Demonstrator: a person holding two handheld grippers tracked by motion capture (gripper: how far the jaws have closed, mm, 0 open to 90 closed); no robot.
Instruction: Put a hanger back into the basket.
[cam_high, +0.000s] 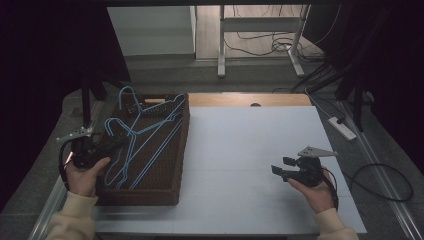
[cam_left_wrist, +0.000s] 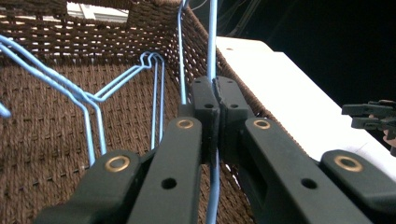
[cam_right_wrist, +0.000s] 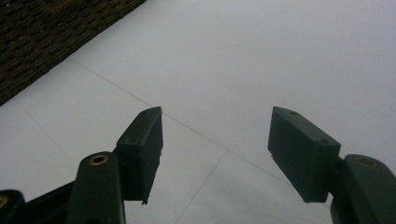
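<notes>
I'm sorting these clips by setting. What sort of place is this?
Probably a lab or data-recording workspace, not a home: a white table ringed by dark curtains, loose cables and a power strip on the floor.

Left hand-held gripper (cam_left_wrist: 215, 105) jaws pinched together, right hand-held gripper (cam_right_wrist: 215, 154) jaws spread wide, both gripped from below.
</notes>
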